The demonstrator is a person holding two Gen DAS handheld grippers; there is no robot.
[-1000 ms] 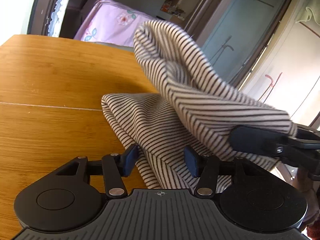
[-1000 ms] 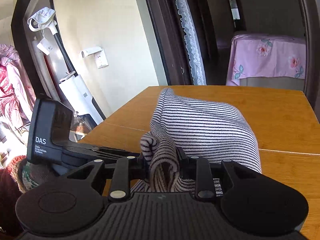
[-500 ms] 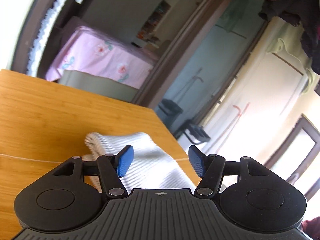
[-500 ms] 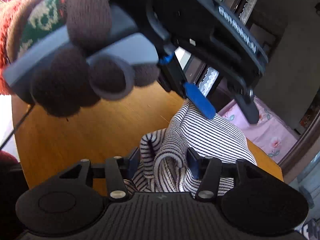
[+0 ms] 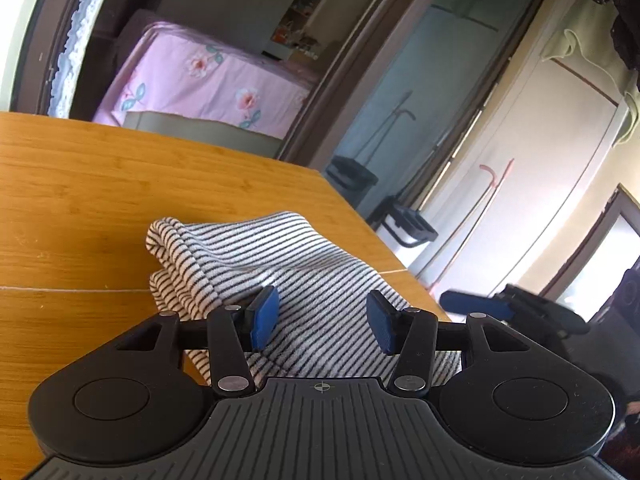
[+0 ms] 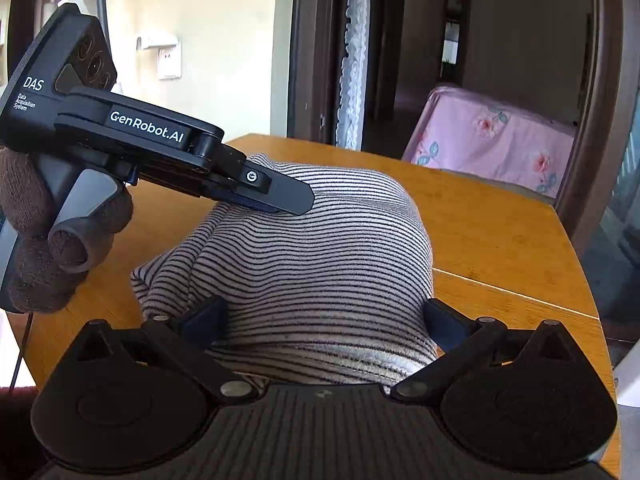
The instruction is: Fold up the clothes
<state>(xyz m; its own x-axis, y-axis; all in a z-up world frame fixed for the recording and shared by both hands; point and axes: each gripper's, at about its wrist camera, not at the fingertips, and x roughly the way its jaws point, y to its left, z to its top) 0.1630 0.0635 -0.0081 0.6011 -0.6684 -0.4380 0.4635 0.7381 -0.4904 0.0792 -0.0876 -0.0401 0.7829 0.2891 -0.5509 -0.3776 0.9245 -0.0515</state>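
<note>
The striped knit garment [image 6: 304, 264] lies soft, light and limp on the wooden table [image 6: 500, 240]; its doubled edge offers purchase. The right gripper [image 6: 320, 320], just opened, stands spread around it; the left gripper [image 5: 322, 322], just narrowed, pinches nothing.

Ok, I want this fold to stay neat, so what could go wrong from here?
1. The right gripper, whose jaws have just been opening, straddles the garment without gripping it; pulling back carelessly could snag the near hem and drag the fold open.
2. The garment looks puffy rather than flat, so it may spring apart.
3. It lies close to the table edge, so a nudge might slide part of it off.
</note>
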